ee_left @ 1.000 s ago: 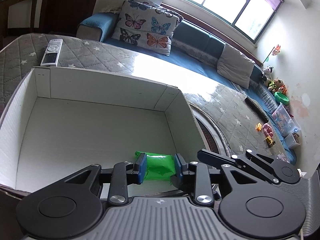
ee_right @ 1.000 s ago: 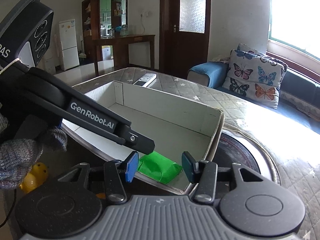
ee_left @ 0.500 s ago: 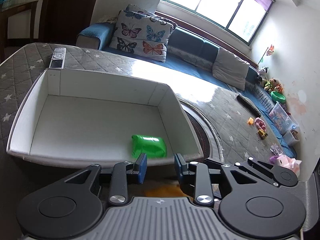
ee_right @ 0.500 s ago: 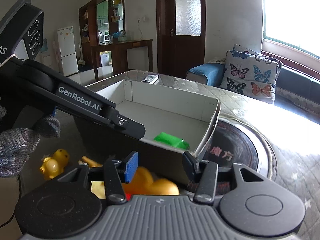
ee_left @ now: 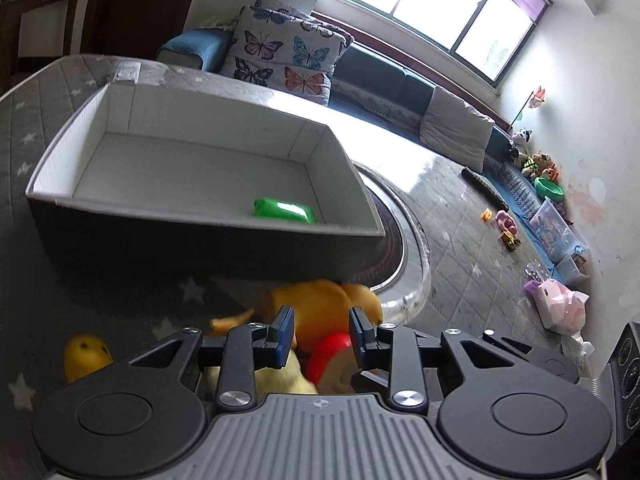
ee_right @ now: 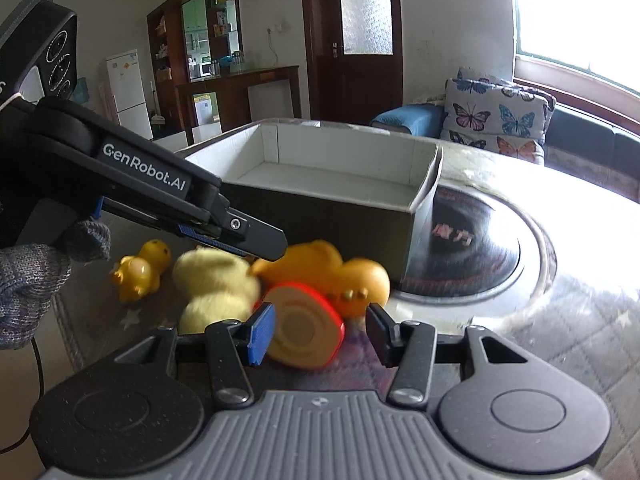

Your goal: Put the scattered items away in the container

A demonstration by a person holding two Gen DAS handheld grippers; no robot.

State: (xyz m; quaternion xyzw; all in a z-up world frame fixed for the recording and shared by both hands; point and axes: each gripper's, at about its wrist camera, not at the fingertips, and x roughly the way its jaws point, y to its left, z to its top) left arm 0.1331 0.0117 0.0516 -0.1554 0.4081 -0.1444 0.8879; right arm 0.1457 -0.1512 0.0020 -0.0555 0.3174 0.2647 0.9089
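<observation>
Box (ee_left: 208, 240): set on the quilted table (ee_left: 460, 248), far of the toys; a green packet (ee_left: 284, 210) is seen inside, at its near right corner.
Toys: an orange duck (ee_right: 320, 268), a red-rimmed disc (ee_right: 304, 328), a pale plush chick (ee_right: 216, 284) and a small yellow duck (ee_right: 140, 268) are clustered just near the box.
Left gripper (ee_left: 322, 334): held with jaws apart above the toys, nothing clamped.
Right gripper (ee_right: 320, 328): jaws spread, nothing pinched; the disc is seen between them.

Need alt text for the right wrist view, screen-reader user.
The right tongs stand open over a red-rimmed disc toy, with an orange duck, a pale plush duck and a small yellow duck on the table before a grey box. The left tongs reach in from the left.
</observation>
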